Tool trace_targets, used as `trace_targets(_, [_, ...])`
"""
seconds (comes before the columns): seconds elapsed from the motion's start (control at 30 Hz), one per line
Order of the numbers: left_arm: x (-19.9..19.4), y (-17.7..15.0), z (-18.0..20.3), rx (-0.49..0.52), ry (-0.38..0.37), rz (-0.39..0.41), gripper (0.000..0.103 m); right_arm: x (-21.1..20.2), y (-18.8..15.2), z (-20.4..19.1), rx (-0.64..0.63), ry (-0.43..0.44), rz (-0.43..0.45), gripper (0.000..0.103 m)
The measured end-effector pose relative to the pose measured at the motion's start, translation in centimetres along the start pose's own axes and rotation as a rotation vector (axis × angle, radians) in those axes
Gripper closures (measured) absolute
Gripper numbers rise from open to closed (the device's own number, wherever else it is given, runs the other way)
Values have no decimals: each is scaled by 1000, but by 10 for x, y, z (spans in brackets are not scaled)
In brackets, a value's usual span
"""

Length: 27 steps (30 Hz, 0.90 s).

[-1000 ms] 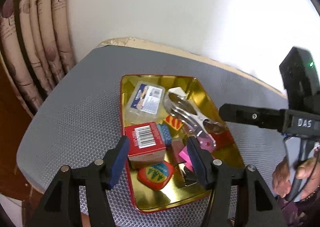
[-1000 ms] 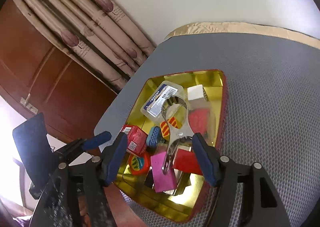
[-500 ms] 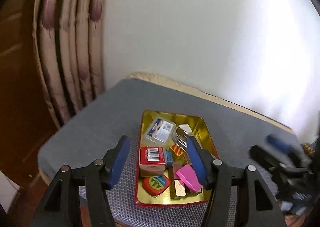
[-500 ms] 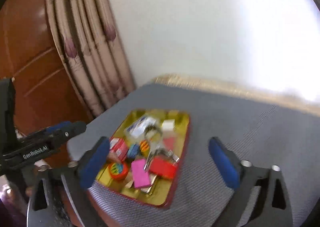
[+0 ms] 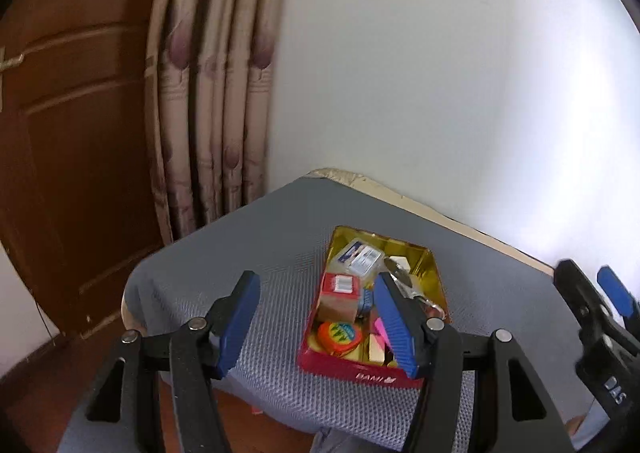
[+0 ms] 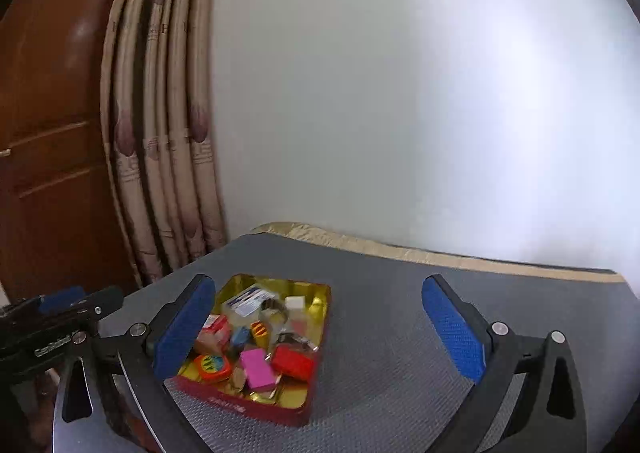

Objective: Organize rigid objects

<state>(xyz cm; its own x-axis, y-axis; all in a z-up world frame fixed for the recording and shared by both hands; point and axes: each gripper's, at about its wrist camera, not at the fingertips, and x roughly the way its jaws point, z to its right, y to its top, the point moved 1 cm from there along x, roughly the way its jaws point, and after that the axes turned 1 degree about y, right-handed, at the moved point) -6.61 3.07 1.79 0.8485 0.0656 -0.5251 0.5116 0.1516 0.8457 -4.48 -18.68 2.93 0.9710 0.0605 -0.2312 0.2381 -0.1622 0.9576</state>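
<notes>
Hovering with fingers apart and empty, left gripper (image 5: 318, 327) and right gripper (image 6: 320, 327) both well back from the filled gold tin (image 6: 320, 295) on the grey-matted counter (image 6: 400, 333), long axis pointing away, slightly nearer the left.

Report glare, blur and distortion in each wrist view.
Left wrist view: the white wall blows out toward the right, the curtain is slightly smeared, and fisheye bends the door. Right wrist view: the same washed-out wall; the tin and its contents look soft, and the curtain bows near the edge.
</notes>
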Motion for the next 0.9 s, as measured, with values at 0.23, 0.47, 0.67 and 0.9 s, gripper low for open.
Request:
trace_targets(0.23, [3,-4,-10,-22,0,-30,42,-29,3,-9,-45,25,33,0])
trace_targets(0.47, [-6,-12,13,97,4,24,42,-42,4,5,-10,-5,33,0])
trace_targets(0.67, [-3,-15,19,119,-6,15,42,-39,-2,1,-35,-7,23,0])
trace_targets(0.9, [3,-16,17,109,4,-3,42,-25,-14,-7,-67,-13,-22,0])
